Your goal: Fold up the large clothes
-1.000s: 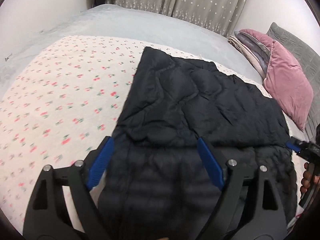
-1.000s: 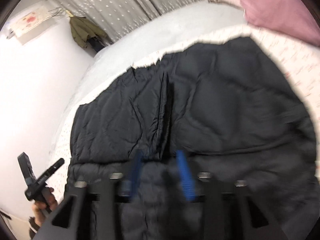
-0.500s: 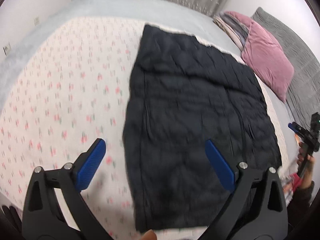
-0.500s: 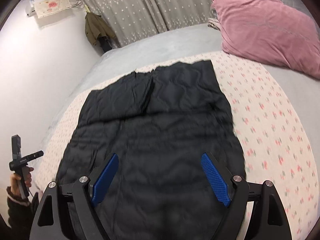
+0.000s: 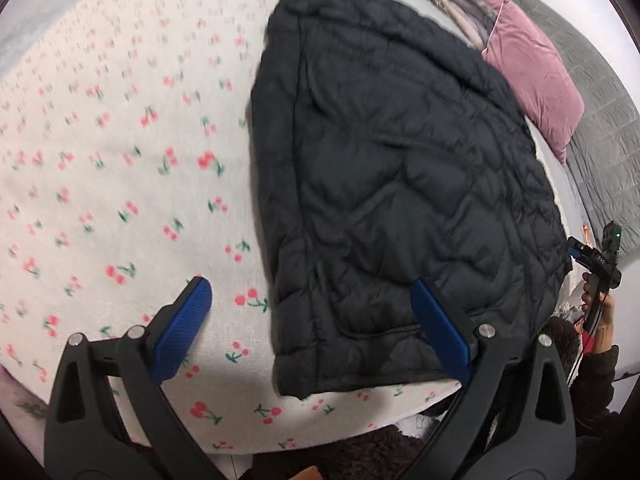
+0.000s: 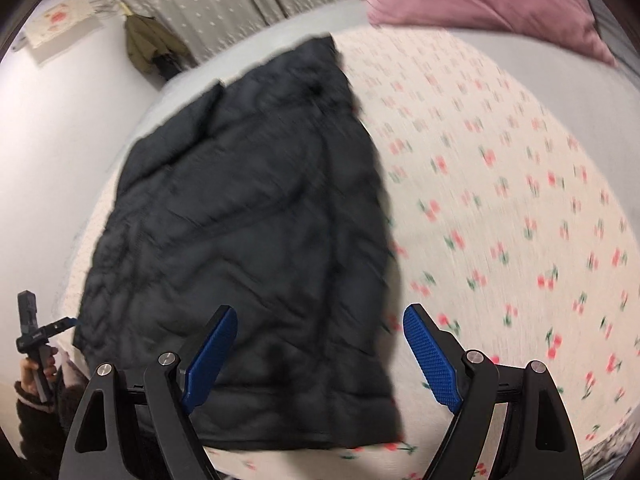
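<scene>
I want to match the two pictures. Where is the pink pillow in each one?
Left wrist view: the pink pillow is at the upper right, beyond the black jacket.
Right wrist view: the pillow lies along the top, right of centre.
Shared landmark: the jacket on the cherry-print sheet.

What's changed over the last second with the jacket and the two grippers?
Both grippers pulled back from over the jacket toward the near bed edge. The left gripper and right gripper have opened wider; neither holds anything. The jacket now lies as one flat folded rectangle, the fold line seen earlier gone. Unchanged: the cherry-print sheet and pink pillow.
</scene>
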`<state>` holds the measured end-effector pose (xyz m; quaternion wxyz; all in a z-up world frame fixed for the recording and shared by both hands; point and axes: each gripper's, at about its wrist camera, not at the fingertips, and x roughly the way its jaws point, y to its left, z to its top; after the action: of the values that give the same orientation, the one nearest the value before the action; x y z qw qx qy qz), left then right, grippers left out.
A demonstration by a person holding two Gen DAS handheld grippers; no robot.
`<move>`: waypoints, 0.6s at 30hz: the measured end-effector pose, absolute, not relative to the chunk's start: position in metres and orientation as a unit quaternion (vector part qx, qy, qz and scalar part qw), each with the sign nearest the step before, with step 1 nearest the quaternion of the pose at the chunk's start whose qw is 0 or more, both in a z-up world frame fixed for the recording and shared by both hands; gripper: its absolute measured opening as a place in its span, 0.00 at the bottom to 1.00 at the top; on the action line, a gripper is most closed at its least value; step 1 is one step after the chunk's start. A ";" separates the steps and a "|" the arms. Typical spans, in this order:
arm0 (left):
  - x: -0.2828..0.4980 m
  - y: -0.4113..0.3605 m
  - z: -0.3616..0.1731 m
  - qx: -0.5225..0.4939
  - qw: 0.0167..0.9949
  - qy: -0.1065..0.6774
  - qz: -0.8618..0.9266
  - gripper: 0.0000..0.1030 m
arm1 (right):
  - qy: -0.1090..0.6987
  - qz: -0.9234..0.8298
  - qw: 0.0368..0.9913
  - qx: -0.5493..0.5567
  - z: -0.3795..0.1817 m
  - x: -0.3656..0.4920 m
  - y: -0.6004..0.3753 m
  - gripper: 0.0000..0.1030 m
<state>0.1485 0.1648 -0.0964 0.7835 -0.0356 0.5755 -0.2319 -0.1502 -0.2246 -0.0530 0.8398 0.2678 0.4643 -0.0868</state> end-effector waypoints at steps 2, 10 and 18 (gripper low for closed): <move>0.148 0.163 -0.106 -0.040 0.776 0.585 -0.235 0.96 | 0.479 -0.090 0.827 0.278 -0.073 -0.152 -0.228 0.84; 0.143 0.156 -0.110 -0.020 0.781 0.576 -0.240 0.96 | 0.462 -0.078 0.848 0.248 -0.080 -0.157 -0.219 0.93; 0.132 0.138 -0.106 -0.022 0.764 0.577 -0.286 0.53 | 0.489 -0.047 0.839 0.235 -0.074 -0.143 -0.193 0.83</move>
<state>0.1322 0.1384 -0.1056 0.7644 -0.0220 0.5772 -0.2863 -0.1426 -0.1933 -0.0739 0.8387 0.2353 0.4889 -0.0469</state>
